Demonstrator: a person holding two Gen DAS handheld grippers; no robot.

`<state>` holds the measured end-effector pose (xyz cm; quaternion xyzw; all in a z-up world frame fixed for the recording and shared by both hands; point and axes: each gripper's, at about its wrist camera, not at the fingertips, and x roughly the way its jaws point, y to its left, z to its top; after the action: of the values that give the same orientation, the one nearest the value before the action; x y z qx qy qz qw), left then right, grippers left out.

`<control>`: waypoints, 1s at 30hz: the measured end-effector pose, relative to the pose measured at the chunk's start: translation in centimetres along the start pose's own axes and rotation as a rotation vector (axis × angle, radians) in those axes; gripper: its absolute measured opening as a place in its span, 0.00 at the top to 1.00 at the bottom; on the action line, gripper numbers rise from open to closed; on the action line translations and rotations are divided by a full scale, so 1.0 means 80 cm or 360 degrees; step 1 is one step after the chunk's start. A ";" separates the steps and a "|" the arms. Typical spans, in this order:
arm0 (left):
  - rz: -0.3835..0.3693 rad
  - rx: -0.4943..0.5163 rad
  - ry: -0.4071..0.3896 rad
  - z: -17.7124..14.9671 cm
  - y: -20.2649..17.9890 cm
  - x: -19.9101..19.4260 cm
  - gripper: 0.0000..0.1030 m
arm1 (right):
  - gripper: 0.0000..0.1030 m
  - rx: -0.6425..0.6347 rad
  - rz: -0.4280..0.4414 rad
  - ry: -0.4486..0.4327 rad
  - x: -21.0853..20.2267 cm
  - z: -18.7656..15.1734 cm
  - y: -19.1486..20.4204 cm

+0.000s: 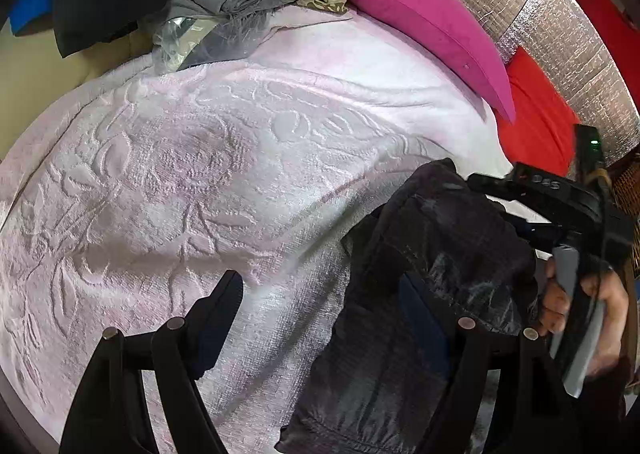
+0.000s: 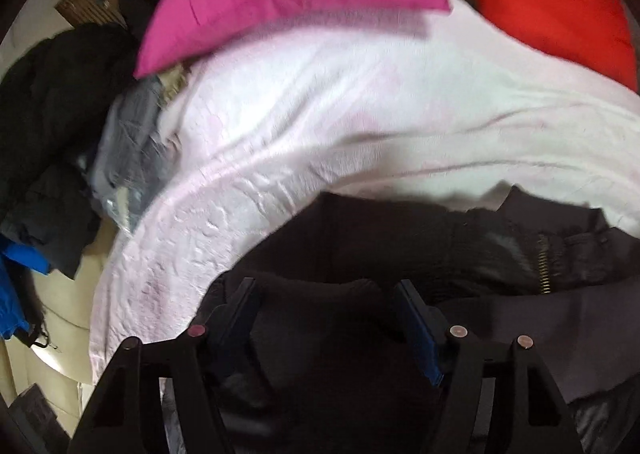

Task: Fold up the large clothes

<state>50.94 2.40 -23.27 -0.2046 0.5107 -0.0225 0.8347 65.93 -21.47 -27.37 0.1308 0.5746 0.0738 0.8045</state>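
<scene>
Lying between right tool [image 2: 326,318] fingers, dark jacket [image 2: 400,238]

Embossed terry bedspread [image 1: 192,158], matt dark quilted jacket [image 1: 432,254], smooth pink cushion [image 1: 420,14].

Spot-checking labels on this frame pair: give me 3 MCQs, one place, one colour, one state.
1. Where does the dark jacket lie?
A. on the pale pink bedspread
B. on the magenta pillow
C. on a chair

2. What colour is the pillow next to the red pillow?
A. green
B. magenta
C. white

3. How do the left gripper fingers stand?
A. shut on the jacket
B. shut on nothing
C. apart

Key: 1 A, the jacket rests on the embossed spread in both views. 2 B, magenta shows in both views. 3 C, bedspread shows across a wide gap between the fingers.
</scene>
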 end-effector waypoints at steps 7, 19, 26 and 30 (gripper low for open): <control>-0.0023 -0.0025 0.0015 0.004 0.008 0.001 0.22 | 0.76 0.0023 -0.0005 0.0082 0.029 -0.004 0.004; -0.0062 -0.0065 0.0029 0.006 0.010 0.000 0.22 | 0.90 -0.0008 0.0034 -0.0367 -0.029 0.044 0.048; -0.0075 -0.0017 0.0065 0.004 0.004 0.005 0.22 | 0.82 0.0272 0.0233 -0.0329 -0.022 0.052 -0.006; -0.0063 0.0025 0.0084 -0.001 0.000 0.009 0.22 | 0.34 0.0249 0.0127 -0.0405 -0.079 0.038 -0.053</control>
<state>51.19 2.19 -23.93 -0.2074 0.5282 -0.0485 0.8220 66.58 -27.57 -21.98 0.2242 0.4662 0.0436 0.8547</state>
